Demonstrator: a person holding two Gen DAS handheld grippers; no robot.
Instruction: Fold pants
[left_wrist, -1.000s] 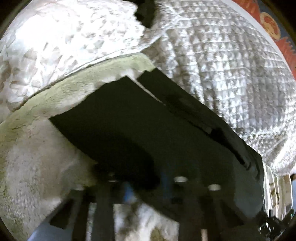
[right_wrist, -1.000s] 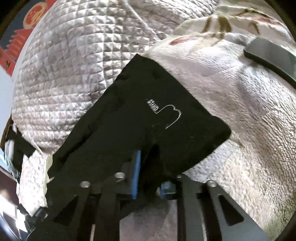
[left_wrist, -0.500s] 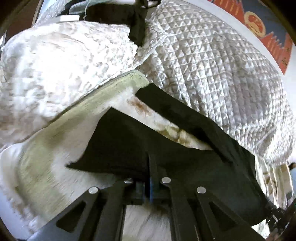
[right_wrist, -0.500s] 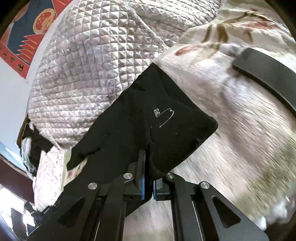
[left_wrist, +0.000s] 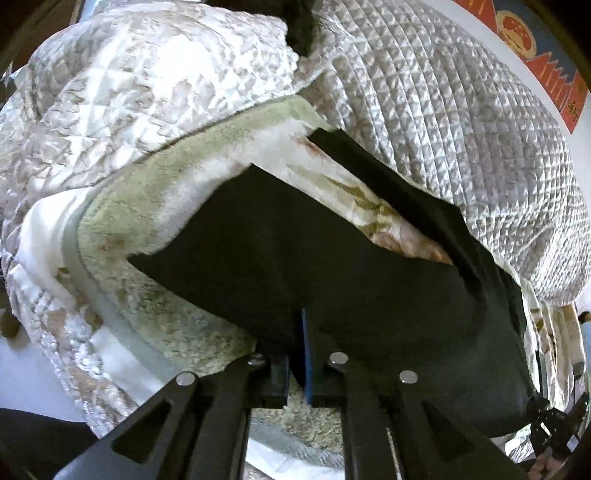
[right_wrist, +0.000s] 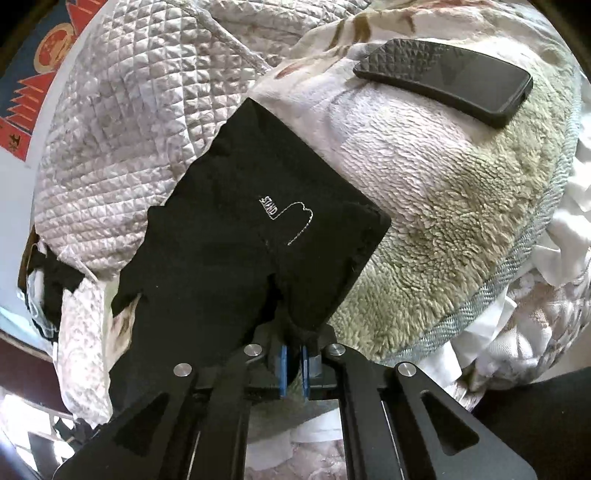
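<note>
Fleece blanket (right_wrist: 436, 206) lower right; both grippers (left_wrist: 297, 354) (right_wrist: 291, 363) pinch black pants (right_wrist: 258, 236), mid-fold; next, lay edges aligned

Pants (right_wrist: 258, 236) lie across fleece blanket (right_wrist: 443, 206), far edge against quilted duvet (right_wrist: 129, 122) behind. Phone (right_wrist: 443, 85) sits on blanket, back right, apart from pants. Poster (right_wrist: 33, 85) far left on wall.
</note>
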